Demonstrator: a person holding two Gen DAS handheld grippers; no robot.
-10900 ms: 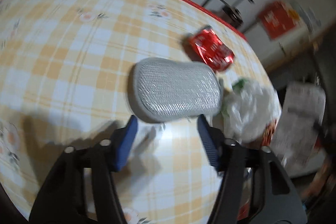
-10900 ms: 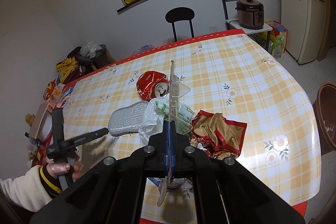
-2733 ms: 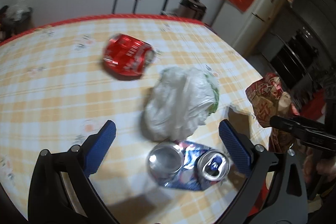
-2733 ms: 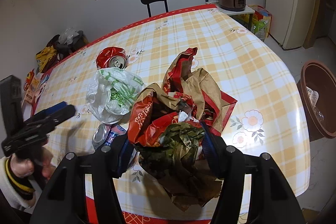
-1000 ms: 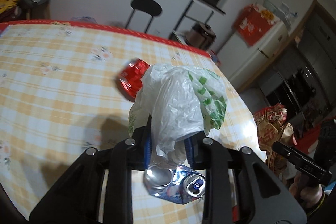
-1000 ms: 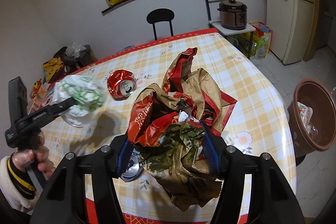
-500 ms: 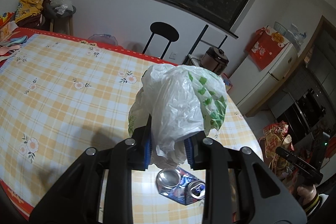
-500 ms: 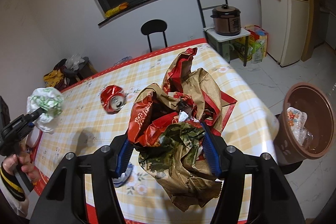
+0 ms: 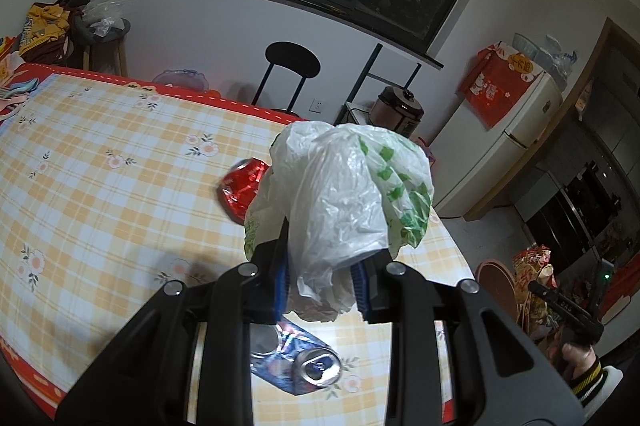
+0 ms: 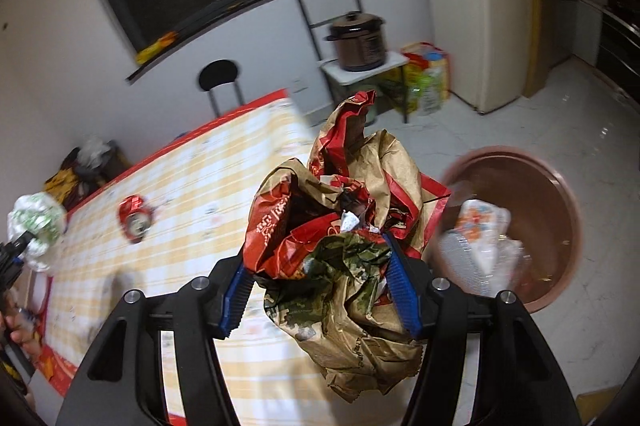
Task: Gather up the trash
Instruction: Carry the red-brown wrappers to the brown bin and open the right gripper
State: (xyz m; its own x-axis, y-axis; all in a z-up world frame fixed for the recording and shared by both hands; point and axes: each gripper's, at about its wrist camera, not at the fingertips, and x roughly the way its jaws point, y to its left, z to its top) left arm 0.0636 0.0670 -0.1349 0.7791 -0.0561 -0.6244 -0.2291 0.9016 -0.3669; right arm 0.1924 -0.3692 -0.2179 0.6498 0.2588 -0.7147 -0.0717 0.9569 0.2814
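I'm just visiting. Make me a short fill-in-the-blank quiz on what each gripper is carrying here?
The left gripper is shut on a white and green plastic ____.
The right gripper holds crumpled red and brown ____.
The round brown bin stands on the ____.
A crushed red ____ lies on the checked table.

Missing words: bag; paper; floor; can

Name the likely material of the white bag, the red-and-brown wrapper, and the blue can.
White bag: thin plastic film, translucent, softly creased. Red-and-brown wrapper: probably printed paper, matte with stiff crumples. Blue can: metal, likely aluminium; shiny silver ends, crushed flat.
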